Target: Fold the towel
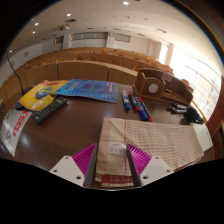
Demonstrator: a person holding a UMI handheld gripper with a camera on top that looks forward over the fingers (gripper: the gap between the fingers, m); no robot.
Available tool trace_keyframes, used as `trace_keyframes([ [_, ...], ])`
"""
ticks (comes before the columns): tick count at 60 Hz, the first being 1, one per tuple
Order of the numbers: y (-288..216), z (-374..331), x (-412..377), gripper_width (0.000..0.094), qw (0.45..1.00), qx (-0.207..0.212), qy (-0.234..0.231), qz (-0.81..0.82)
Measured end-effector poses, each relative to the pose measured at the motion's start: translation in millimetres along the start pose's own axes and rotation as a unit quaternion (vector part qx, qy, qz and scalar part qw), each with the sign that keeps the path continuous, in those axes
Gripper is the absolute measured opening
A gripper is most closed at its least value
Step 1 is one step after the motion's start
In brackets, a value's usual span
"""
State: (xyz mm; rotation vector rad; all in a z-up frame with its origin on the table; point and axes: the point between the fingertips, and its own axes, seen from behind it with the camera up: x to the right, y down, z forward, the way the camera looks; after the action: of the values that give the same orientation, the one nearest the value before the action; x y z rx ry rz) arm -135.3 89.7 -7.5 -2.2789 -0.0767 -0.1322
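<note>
Between and just ahead of the jaws: the towel (150,148) lay flat on the table (80,125), beige with a checked weave and a red-striped near hem.
Jaws: the gripper (112,160) stood open, its two pink pads apart, holding nothing; the towel's near hem sat between the pads without being pinched.
Towel's lie from the jaws: its near edge ran between them and out to their right; most of the cloth spread ahead and to the right of them.
Long axis: judged to run away from the jaws, slanting rightward towards the far side of the table, though the far edge was hard to trace.
What the next move turned on: likely closing on the near hem, directly at the jaws, then carrying it forward along that axis.
Beyond the towel: markers (136,104) lay well ahead of the jaws; a brown holder (157,86) stood farther off to the right.
Left of the jaws: a remote (49,108) and printed sheets (88,90), well apart from the towel.
</note>
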Motion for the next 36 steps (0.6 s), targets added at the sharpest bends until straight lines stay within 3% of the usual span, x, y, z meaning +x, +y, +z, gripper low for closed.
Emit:
trace_keyframes([
  [4,-2,4,-3,0.0380,1.000,-0.003,0.006,-0.015],
  [9,-2,5,6,0.0072,0.999,0.005,0.028,-0.030],
  [17,0,0,0,0.0037,0.999,0.001,0.024,-0.039],
  [25,-6,-37,-42,0.0034,0.997,-0.006,-0.068,0.019],
  [32,-54,-95,-68,0.0037,0.984,0.040,-0.153,0.079],
  [36,-90,-123,-54,0.0038,0.976,0.074,-0.174,0.107],
])
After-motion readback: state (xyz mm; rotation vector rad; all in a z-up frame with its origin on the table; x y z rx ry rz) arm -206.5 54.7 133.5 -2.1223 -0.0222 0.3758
